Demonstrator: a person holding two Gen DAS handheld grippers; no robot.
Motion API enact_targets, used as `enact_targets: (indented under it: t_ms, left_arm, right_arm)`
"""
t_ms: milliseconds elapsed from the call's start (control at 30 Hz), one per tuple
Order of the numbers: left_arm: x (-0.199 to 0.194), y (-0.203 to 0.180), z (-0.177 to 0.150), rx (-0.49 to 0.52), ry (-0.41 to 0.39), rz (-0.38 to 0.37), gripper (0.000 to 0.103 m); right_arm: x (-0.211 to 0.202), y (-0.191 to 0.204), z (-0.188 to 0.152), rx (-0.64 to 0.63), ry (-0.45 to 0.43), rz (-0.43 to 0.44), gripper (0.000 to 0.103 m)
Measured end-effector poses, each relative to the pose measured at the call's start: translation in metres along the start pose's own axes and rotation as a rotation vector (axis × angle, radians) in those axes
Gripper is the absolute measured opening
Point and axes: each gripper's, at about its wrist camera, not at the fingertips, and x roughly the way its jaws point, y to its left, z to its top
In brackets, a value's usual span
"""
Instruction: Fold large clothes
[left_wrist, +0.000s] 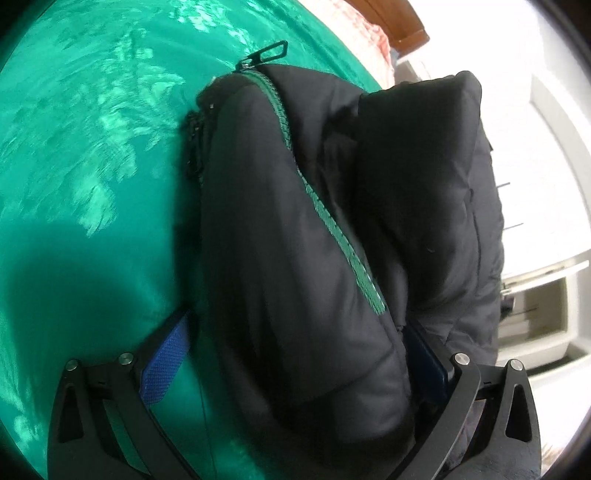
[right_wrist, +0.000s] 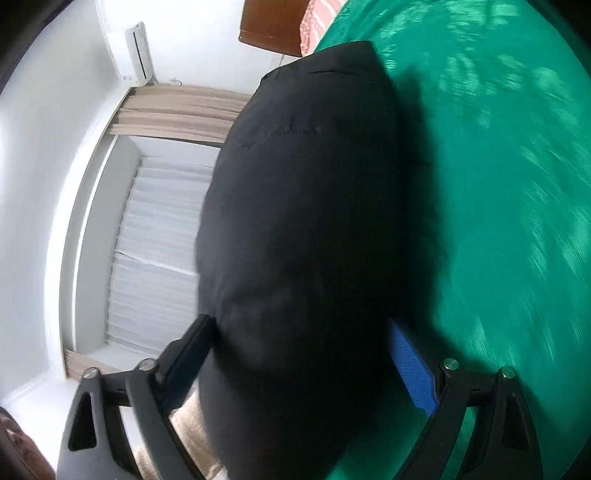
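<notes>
Blue-padded fingers (left_wrist: 162, 363) frame our closest view: the left gripper (left_wrist: 295, 354) stands with its jaws wide apart, a thick folded bulk of the black puffer jacket (left_wrist: 295, 240) filling the gap between them. We cannot tell whether the pads actually press on the cloth; the left pad shows clear against the green bedspread (left_wrist: 92, 166), while the other is largely buried behind the padding. From our right side, the right gripper (right_wrist: 299, 354) is likewise spread wide, the jacket's dark rounded mass bulging between its fingers; the blue pad (right_wrist: 413, 369) appears to stand just off the cloth, and the other finger sits at the cloth's edge. Farther along the left view, a green zipper tape (left_wrist: 332, 229) runs up the jacket to a black zipper pull (left_wrist: 271, 51) lying on the bedspread near the bed's far end. The jacket lies bunched on the bedspread, along the bed's edge on the window side. Beyond it, we see a striped pillow (right_wrist: 314, 26) and a wooden headboard (right_wrist: 269, 22) at the bed's far end, then beige curtains (right_wrist: 177, 110), a window with white blinds (right_wrist: 155, 240) and a wall air conditioner (right_wrist: 138, 51).
</notes>
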Motion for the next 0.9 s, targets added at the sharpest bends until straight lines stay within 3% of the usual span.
enact_targets:
  t_ms: [100,233,333,467,633,733,900]
  left_arm:
    - [0.008,-0.003,0.010,-0.016,0.001,0.019,0.103]
    - [0.019,-0.019,0.015,-0.083,-0.066,0.079,0.102]
    - [0.023,-0.041,0.001,-0.094,-0.135,0.011,0.087]
    - [0.012,-0.071,-0.013,-0.046,-0.207,0.009,0.077]
    - [-0.008,-0.108,-0.001,0.018,-0.266,0.057,0.072]
    - [-0.030,-0.136,0.022,0.065,-0.334,0.060,0.072]
    - [-0.041,-0.171,0.088,0.118,-0.407,0.113,0.074]
  right_arm:
    - [0.027,0.004,0.017,-0.034,0.029,-0.097,0.097]
    - [0.049,0.023,0.021,-0.117,0.066,-0.222,0.097]
    - [0.049,0.050,0.007,-0.259,0.070,-0.262,0.093]
    - [0.040,0.086,-0.016,-0.417,0.024,-0.251,0.090]
    - [0.038,0.143,-0.021,-0.583,-0.020,-0.227,0.090]
    - [0.032,0.176,-0.009,-0.654,-0.064,-0.188,0.090]
    - [0.030,0.200,0.046,-0.657,-0.117,-0.155,0.090]
